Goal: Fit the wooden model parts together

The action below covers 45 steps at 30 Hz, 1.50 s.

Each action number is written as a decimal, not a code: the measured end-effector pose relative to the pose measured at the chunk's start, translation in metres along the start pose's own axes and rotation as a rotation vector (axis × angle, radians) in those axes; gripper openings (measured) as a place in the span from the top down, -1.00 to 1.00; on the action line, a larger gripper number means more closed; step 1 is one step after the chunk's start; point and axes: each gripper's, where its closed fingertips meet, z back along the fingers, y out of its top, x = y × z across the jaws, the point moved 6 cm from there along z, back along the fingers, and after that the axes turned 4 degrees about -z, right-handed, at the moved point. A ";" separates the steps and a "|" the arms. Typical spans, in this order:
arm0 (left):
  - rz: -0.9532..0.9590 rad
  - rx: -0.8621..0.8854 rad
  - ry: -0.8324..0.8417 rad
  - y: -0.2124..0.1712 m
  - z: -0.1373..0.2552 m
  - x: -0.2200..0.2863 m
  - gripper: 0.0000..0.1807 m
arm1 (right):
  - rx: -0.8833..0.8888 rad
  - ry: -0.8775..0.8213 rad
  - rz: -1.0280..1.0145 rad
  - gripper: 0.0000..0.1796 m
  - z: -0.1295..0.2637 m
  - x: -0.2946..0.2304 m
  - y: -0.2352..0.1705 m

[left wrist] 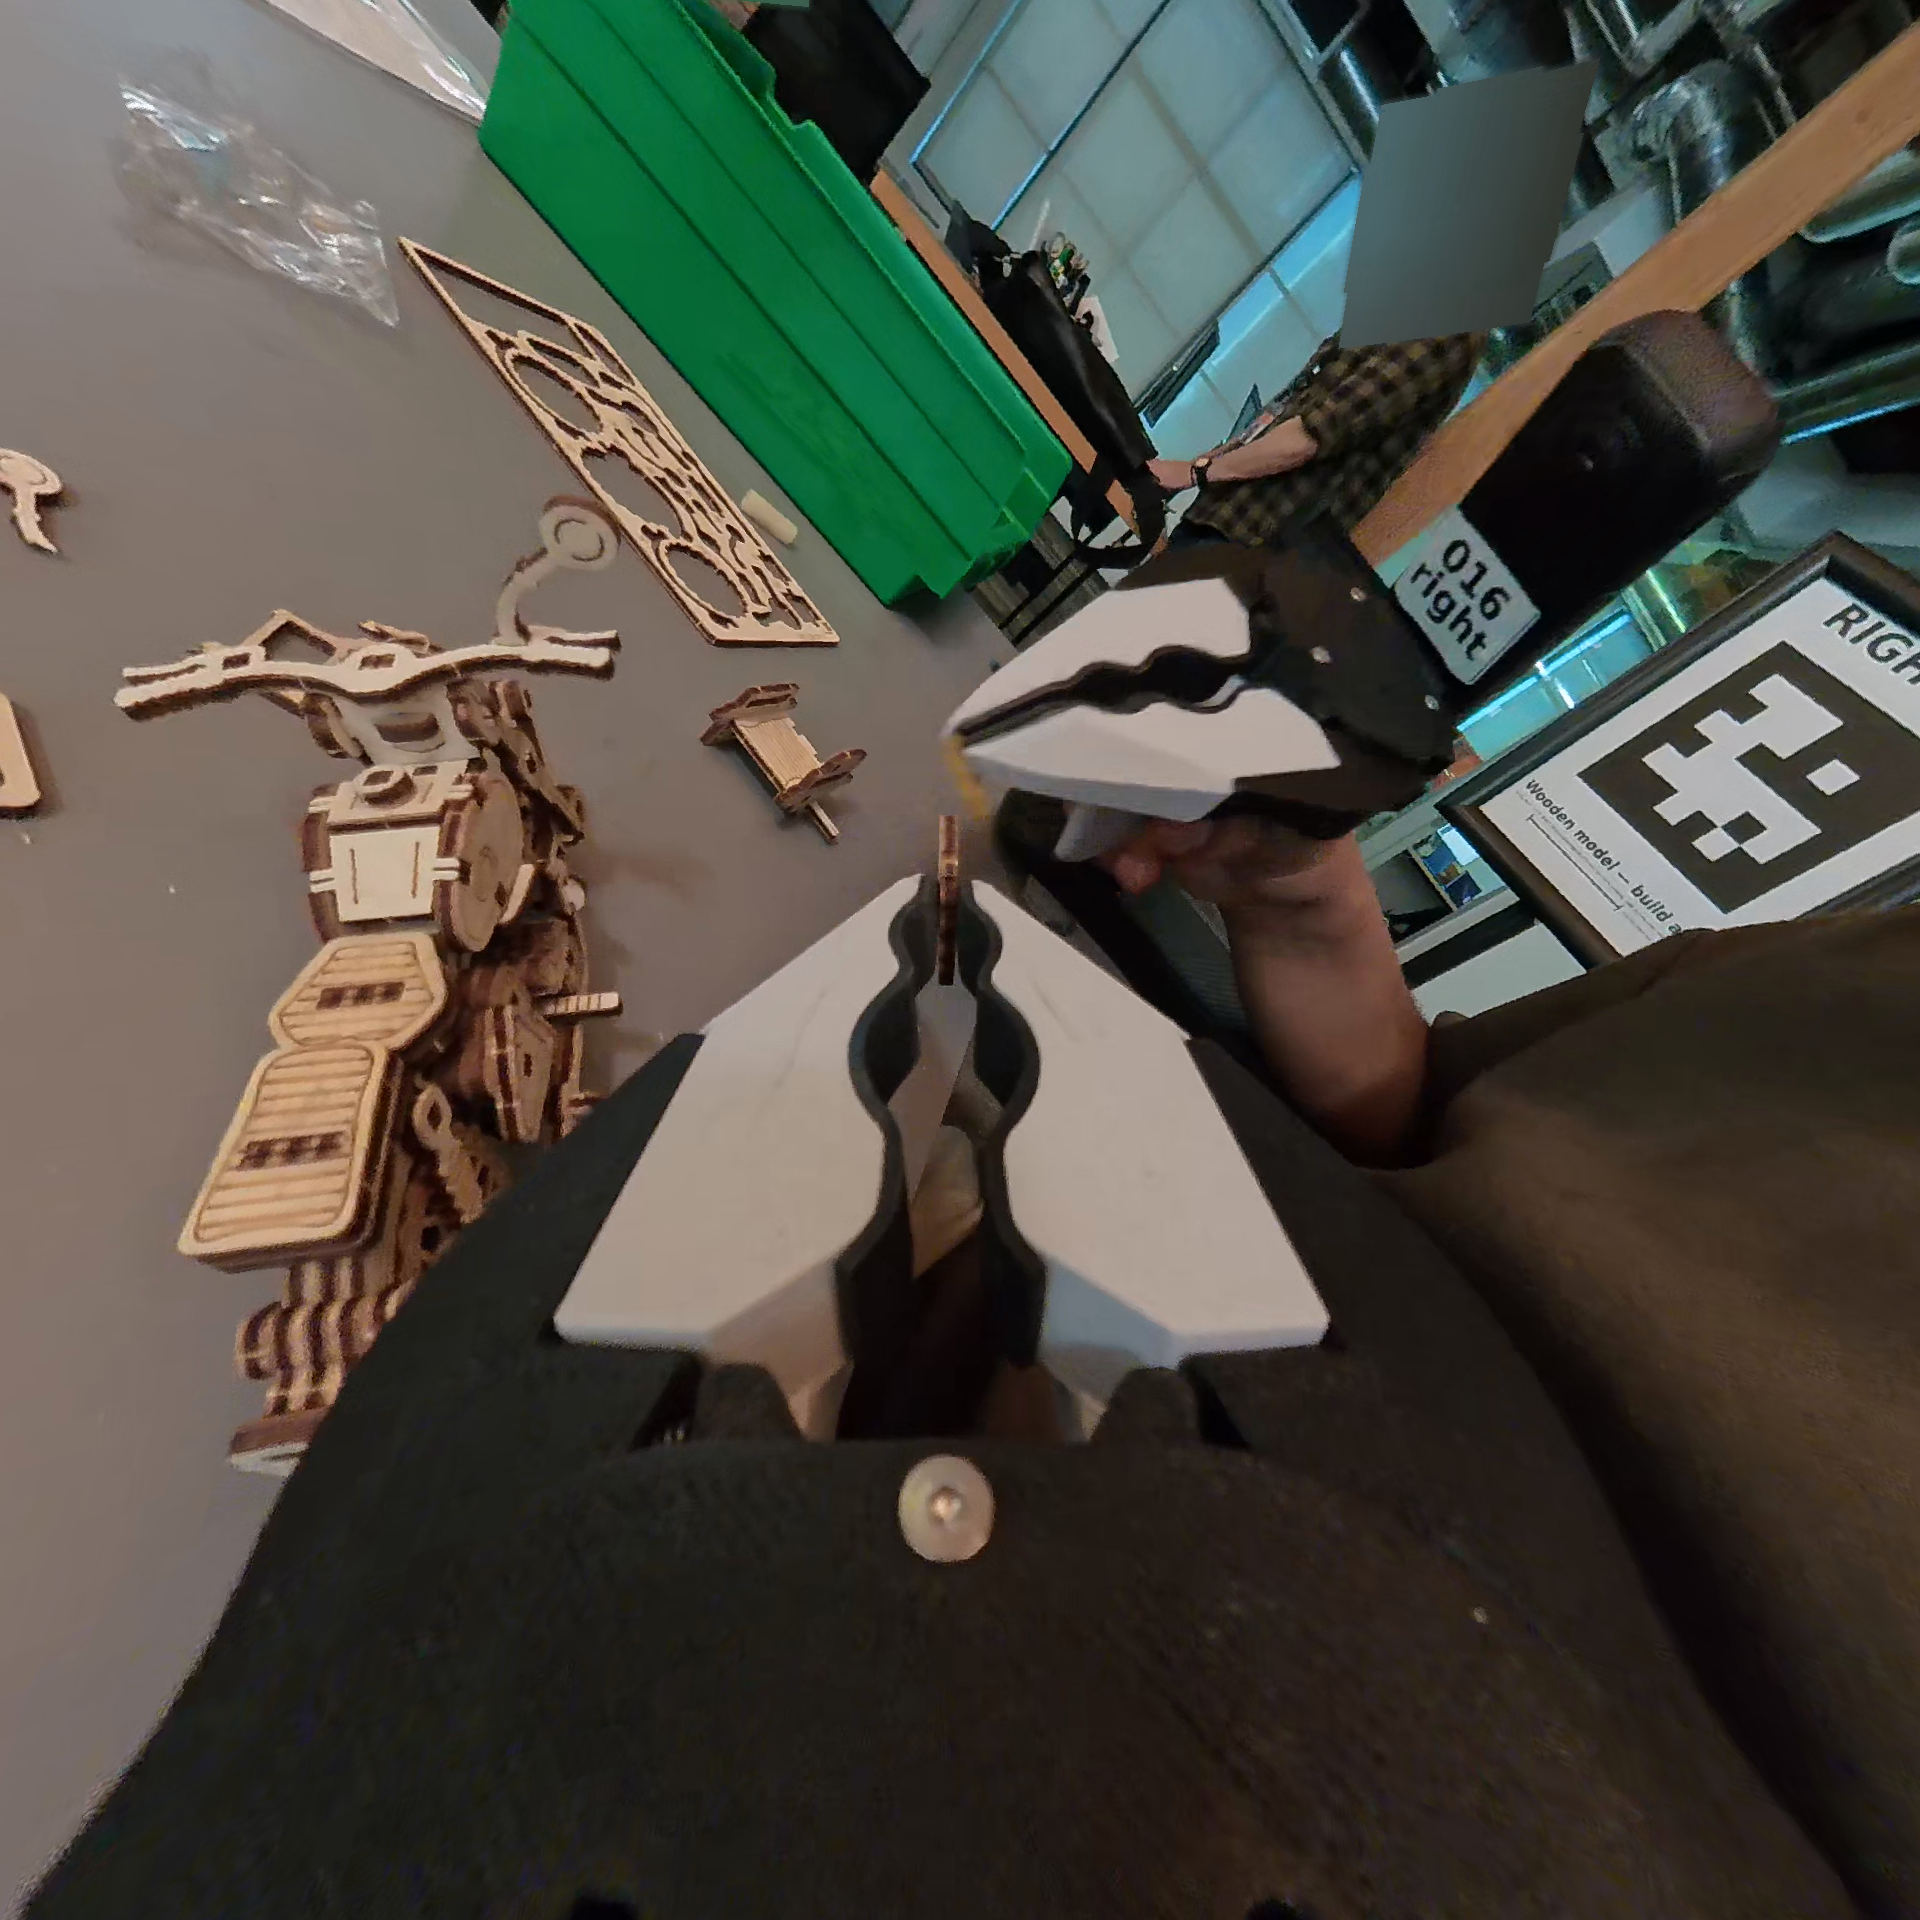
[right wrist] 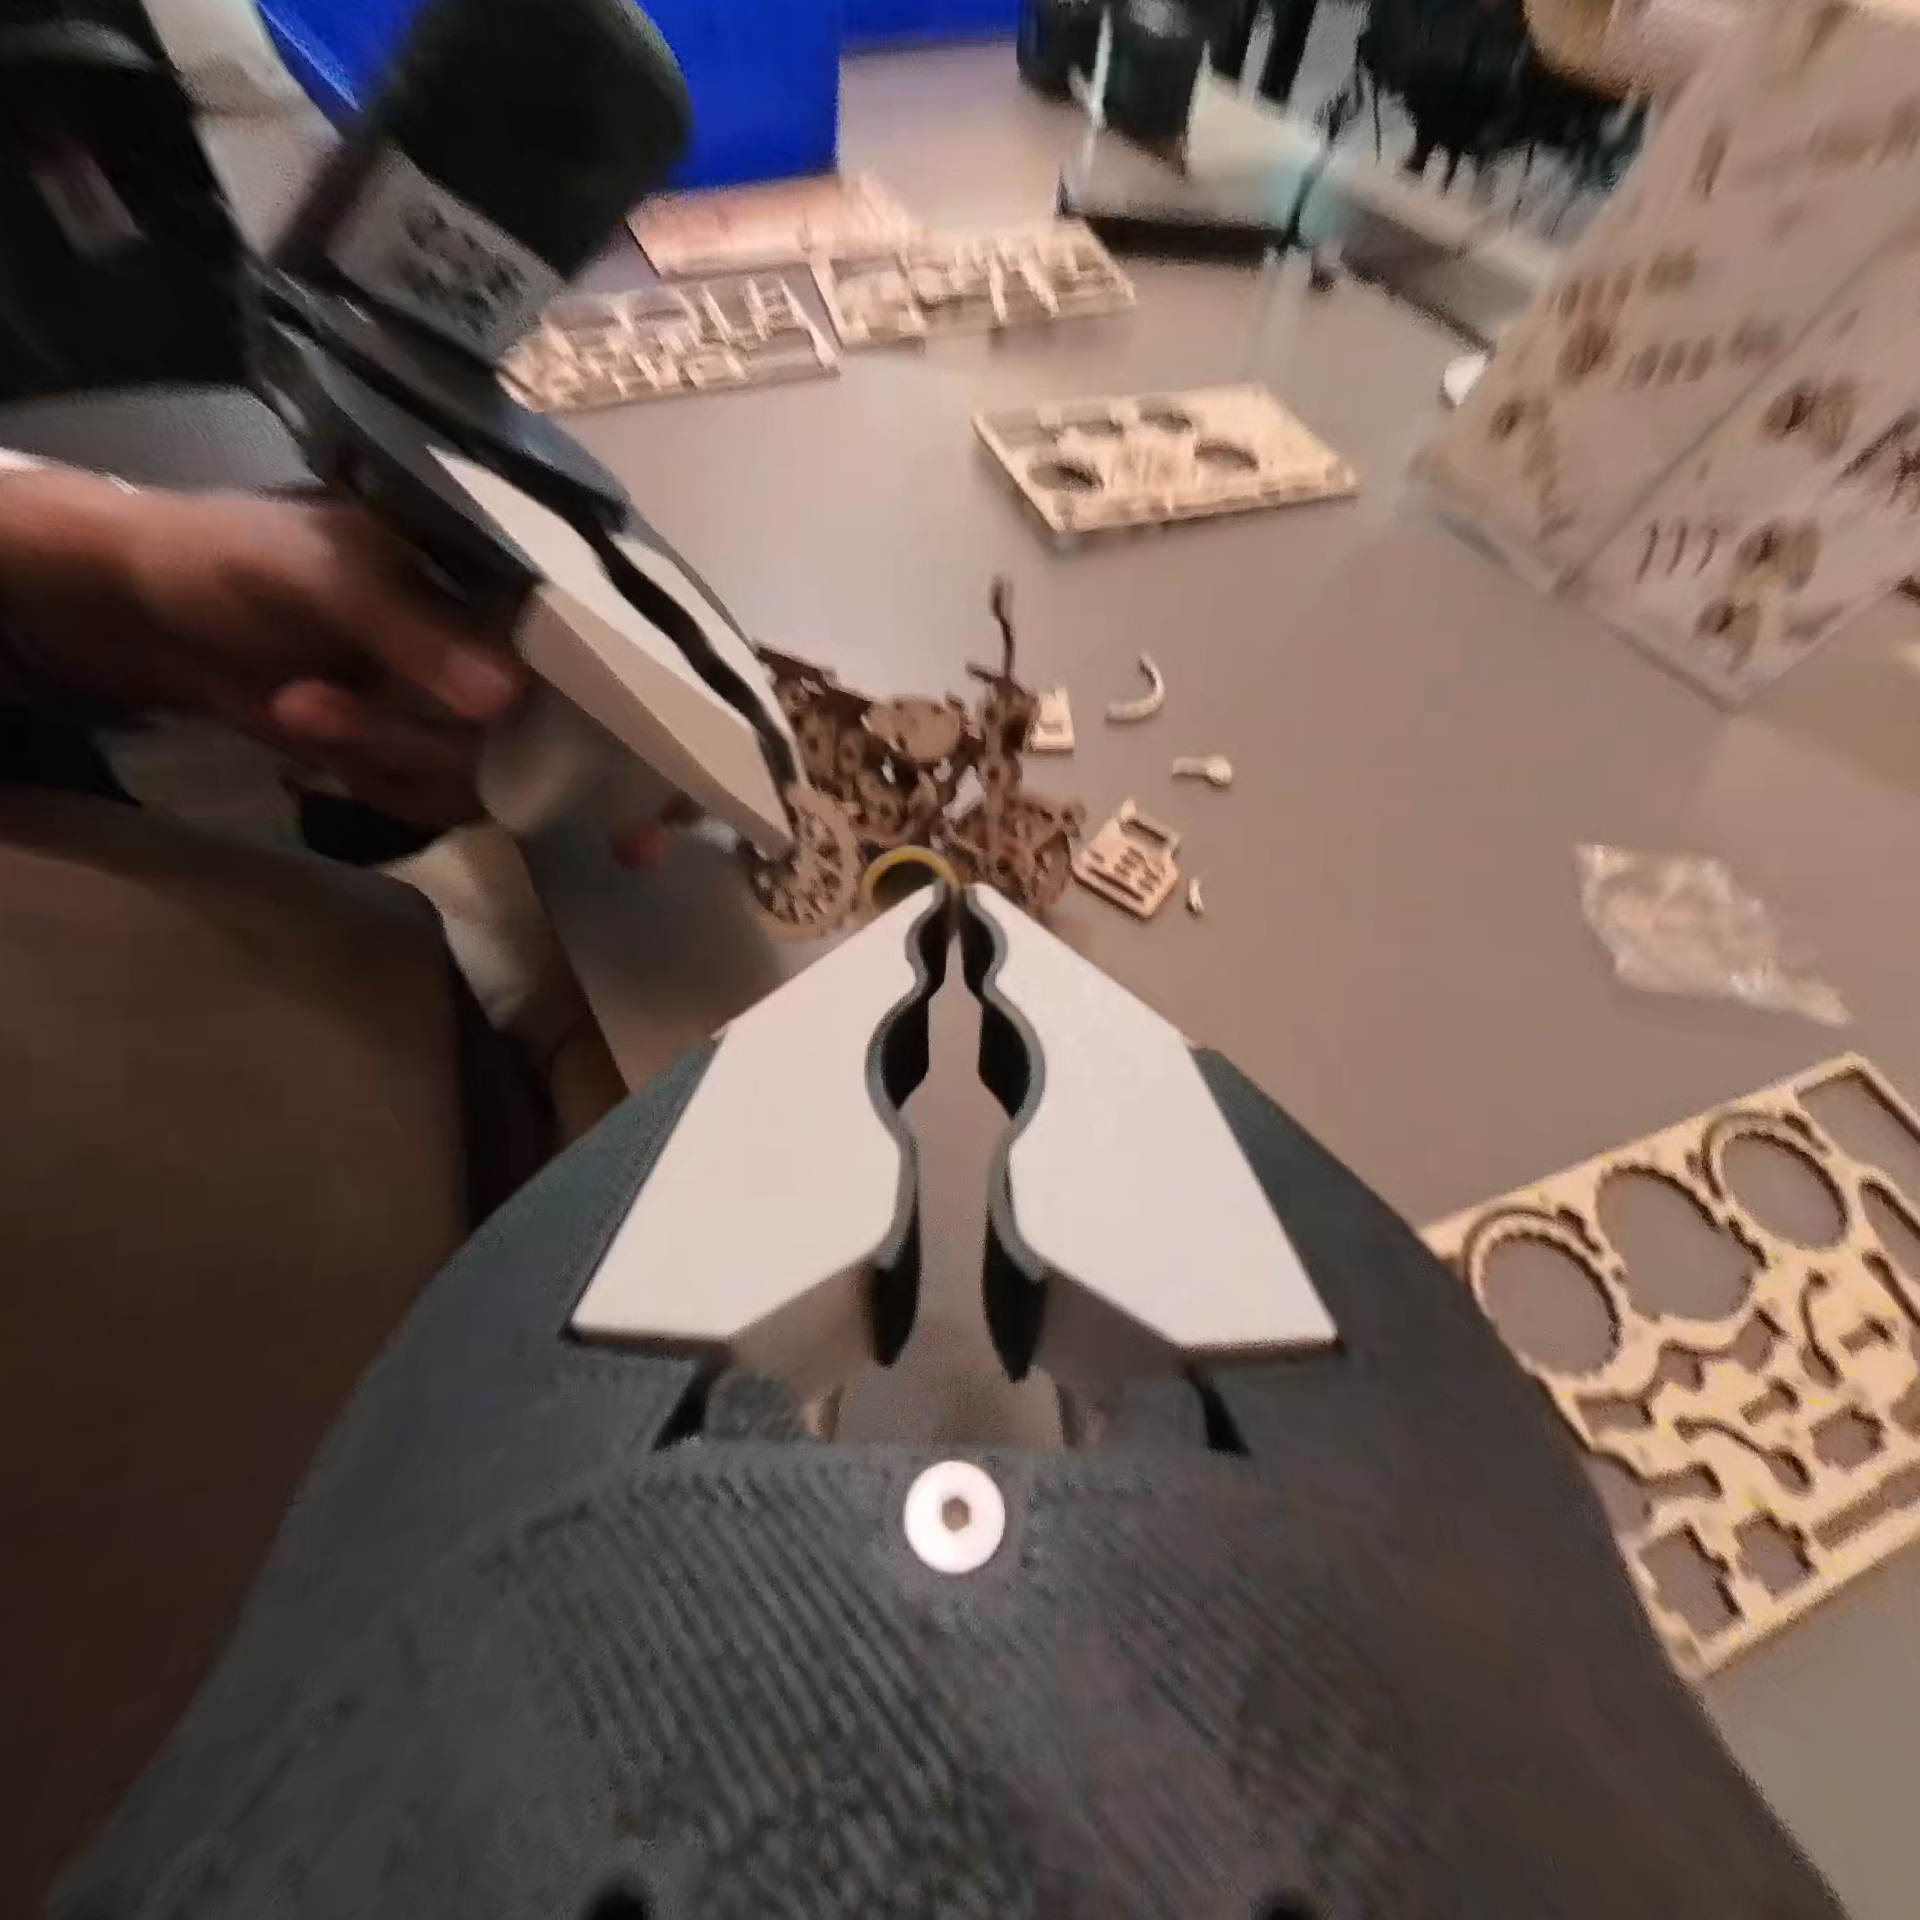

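My left gripper [left wrist: 940, 891] is shut on a small round wooden gear piece [left wrist: 948, 844], held edge-on above the grey table. In the blurred right wrist view the gear [right wrist: 808, 875] shows as a toothed disc in that gripper [right wrist: 777, 821]. My right gripper [right wrist: 948, 899] is shut on a thin yellow band [right wrist: 900, 864] right next to the gear. It also shows in the left wrist view [left wrist: 961, 750], its tip just above the gear. The half-built wooden motorcycle [left wrist: 416, 883] lies on the table beyond, also seen in the right wrist view [right wrist: 935, 748].
A small wooden sub-assembly [left wrist: 784, 764] lies beside the motorcycle. Punched-out plywood sheets [left wrist: 623, 447] [right wrist: 1704, 1340] [right wrist: 1164, 468], a clear plastic bag [left wrist: 260, 197] and loose small parts [right wrist: 1132, 691] lie around. Green bins [left wrist: 769, 291] stand at the table's edge. Both grippers' tips are close together, under 4 cm apart. The half-built wooden motorcycle [left wrist: 416, 883] lies around 8 centimetres away from my left fingertips.
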 end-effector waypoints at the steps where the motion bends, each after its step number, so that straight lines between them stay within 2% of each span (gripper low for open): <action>1: -0.004 -0.002 -0.002 -0.001 -0.001 0.001 0.99 | 0.044 0.029 -0.001 0.99 0.002 -0.004 0.005; 4: -0.042 -0.020 0.018 -0.003 -0.003 0.002 1.00 | 0.083 0.110 -0.030 0.99 0.001 -0.015 0.010; 9: -0.108 -0.029 -0.010 -0.004 -0.005 0.011 1.00 | 0.050 0.108 -0.040 0.99 -0.003 -0.014 0.005; 29: -0.086 -0.023 -0.023 -0.004 -0.005 0.011 1.00 | 0.030 0.111 0.031 0.98 0.001 -0.017 0.004; 45: -0.067 -0.005 -0.043 -0.002 -0.004 0.012 1.00 | 0.042 0.163 -0.041 0.90 0.003 -0.016 0.004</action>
